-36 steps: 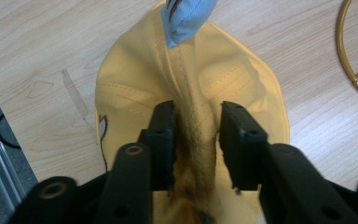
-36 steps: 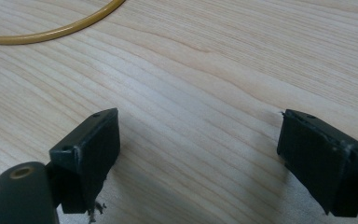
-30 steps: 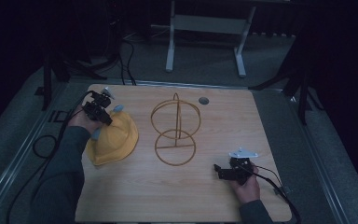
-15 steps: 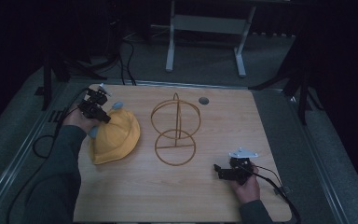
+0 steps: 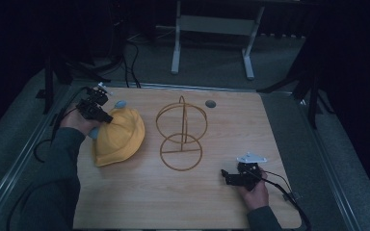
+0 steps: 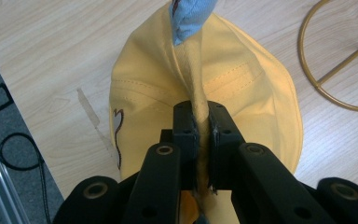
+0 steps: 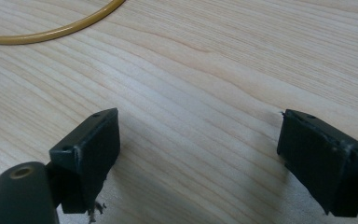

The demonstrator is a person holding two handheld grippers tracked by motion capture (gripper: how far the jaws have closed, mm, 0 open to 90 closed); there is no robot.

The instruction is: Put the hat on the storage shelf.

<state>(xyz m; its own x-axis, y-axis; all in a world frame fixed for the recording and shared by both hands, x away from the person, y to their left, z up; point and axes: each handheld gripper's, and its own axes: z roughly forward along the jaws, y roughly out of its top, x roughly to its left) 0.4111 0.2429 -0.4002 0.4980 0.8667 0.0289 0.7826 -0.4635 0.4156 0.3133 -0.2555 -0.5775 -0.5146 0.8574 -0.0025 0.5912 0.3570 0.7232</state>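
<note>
A: Start at the near edge. What is the right tool (image 5: pixel 229 177) doing?

B: It rests low on the desk (image 5: pixel 221 211), close to the near right corner, jaws wide apart with bare wood between them. In the right gripper view only an arc of the gold wire stand (image 7: pixel 51 28) crosses the top.

A: And the left tool (image 6: pixel 204 135)?

B: Its jaws are pressed together on a pinched ridge of fabric of the yellow cap (image 6: pixel 242 88). The cap lies on the left part of the desk, just beside the stand's base ring; a blue piece of fabric (image 6: pixel 189 16) shows at the cap's far edge.

A: The step in hand?

B: My guess is lifting the cap to set it on the stand (image 5: pixel 181 134). I would raise it straight up before swinging right, so that the brim clears the wire loops, and keep the pinch firm, since a thin fold could slip.

A: Room to move?

B: Open wood lies between the cap and the near edge, and right of the stand. Further back, a small round grey piece (image 5: pixel 210 103) sits by the far edge; the left edge is close to the cap.
</note>
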